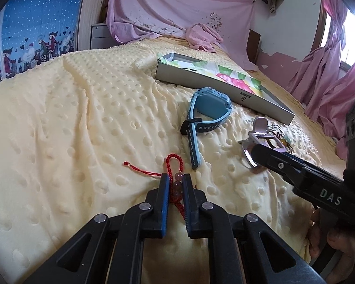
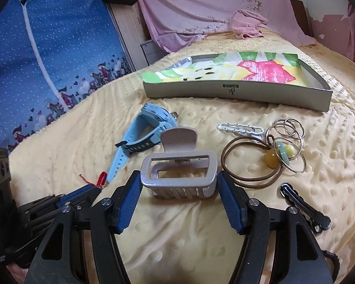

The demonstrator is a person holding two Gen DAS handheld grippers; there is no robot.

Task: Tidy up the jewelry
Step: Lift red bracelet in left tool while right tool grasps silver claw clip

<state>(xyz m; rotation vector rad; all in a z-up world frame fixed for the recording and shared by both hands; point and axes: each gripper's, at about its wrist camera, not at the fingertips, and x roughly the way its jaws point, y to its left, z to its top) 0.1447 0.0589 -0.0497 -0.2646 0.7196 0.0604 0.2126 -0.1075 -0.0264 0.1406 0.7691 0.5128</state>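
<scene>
My left gripper (image 1: 176, 177) is closed around a red cord bracelet (image 1: 175, 169) with pink beads lying on the yellow blanket. My right gripper (image 2: 178, 176) is open, its fingers on either side of a pinkish-silver hair claw clip (image 2: 178, 168) that rests on the blanket; small gaps show between pads and clip. A blue watch (image 2: 144, 132) lies beyond, also seen in the left wrist view (image 1: 208, 108). A grey shallow box (image 2: 239, 90) lined with colourful paper sits further back.
Right of the clip lie a brown hair tie with beads (image 2: 255, 163), metal rings (image 2: 287, 137), a white hair clip (image 2: 240, 127) and a black hair clip (image 2: 305, 210). A pink towel (image 2: 247, 23) lies at the bed's far end.
</scene>
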